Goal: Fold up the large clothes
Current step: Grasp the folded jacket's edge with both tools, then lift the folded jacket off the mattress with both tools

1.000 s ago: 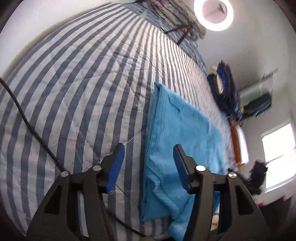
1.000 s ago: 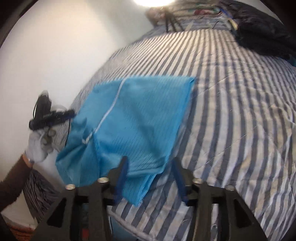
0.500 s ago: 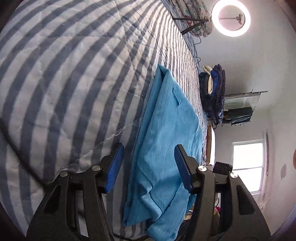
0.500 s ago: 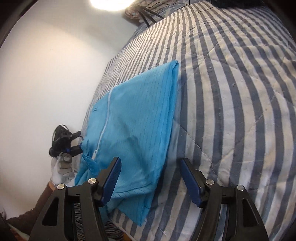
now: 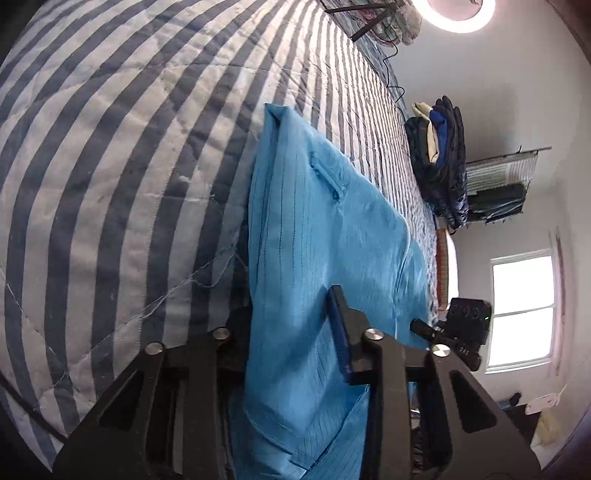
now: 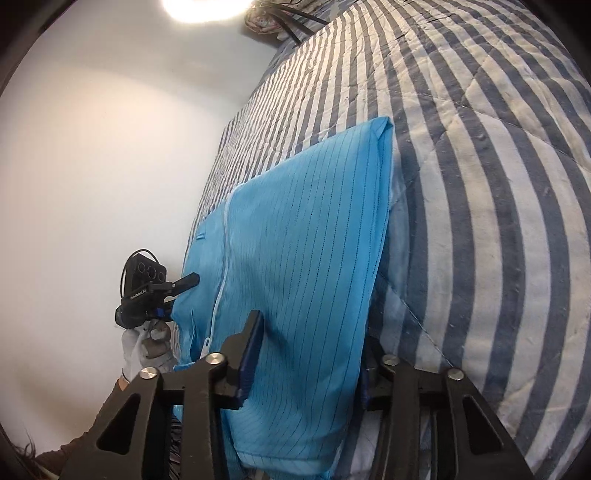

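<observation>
My blue garment (image 5: pixel 332 266) lies already folded into a long panel on the striped bed (image 5: pixel 110 166), its near end hanging over the mattress edge at the bottom of both frames; I judge it sits there so that I can reach the two near corners at once. My left hand-held gripper (image 5: pixel 291 332) straddles the garment's left border low in its frame, jaws closing with cloth between them; one finger is hidden under the fabric, so I cannot tell whether the pads press yet. My right hand-held gripper (image 6: pixel 310 354) does the same at the opposite border, jaws closing, cloth between, one finger tucked beneath the edge; I judge the aim is to lift this end and carry it over for the next fold.

The left view alone shows the pile of dark clothes (image 5: pixel 439 158) at upper right, the window (image 5: pixel 524 310) and the ring light (image 5: pixel 458 14); the right view alone shows the white zip (image 6: pixel 223 266) down the panel, the bare wall at left, and my gloved left hand (image 6: pixel 144 347).
</observation>
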Demonstrator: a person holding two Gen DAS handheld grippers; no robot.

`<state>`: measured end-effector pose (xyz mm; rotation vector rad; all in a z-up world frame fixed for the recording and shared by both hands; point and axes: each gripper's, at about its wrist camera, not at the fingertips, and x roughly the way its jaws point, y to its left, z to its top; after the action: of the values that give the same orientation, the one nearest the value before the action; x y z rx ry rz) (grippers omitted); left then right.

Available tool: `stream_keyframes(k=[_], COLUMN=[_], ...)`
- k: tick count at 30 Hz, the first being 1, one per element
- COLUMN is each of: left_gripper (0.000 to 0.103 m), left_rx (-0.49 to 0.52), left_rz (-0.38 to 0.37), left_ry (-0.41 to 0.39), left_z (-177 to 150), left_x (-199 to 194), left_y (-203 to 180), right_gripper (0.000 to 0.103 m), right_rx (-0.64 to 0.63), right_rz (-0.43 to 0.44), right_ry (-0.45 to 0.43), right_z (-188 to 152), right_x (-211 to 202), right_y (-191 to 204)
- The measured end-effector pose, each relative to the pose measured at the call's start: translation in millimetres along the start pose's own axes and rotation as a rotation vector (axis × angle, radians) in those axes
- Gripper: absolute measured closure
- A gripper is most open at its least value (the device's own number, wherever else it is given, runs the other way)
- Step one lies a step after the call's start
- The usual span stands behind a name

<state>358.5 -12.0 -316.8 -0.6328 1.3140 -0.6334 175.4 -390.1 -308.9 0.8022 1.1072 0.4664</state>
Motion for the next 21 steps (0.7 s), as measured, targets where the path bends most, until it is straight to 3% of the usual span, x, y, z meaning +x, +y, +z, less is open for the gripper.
stream_keyframes(k=[4,7,15,21], left_gripper=[0.090,0.094,0.096,0.096], left_rx=[0.090,0.165,0.296,0.350], left_rz=[0.072,0.120,0.176,0.163], left_ry=[-0.035,-0.074,-0.156,-0.162], left_z=[-4,-10,-33,-46], left_x=[-2,-6,-11,-11], left_y=[-23,-44,-98,-127], right_gripper=[0.088,0.094,0.098,0.098], right_rx=[-0.055,-0.108,-0.235,-0.339], right_rz=[-0.063,-0.117,-0.219,-0.292], right_ry=[-0.006,-0.013,-0.061,-0.081], right_z=[-5,-4,-15,-25], right_x=[6,8,10,18], right_y=[28,51,120,172])
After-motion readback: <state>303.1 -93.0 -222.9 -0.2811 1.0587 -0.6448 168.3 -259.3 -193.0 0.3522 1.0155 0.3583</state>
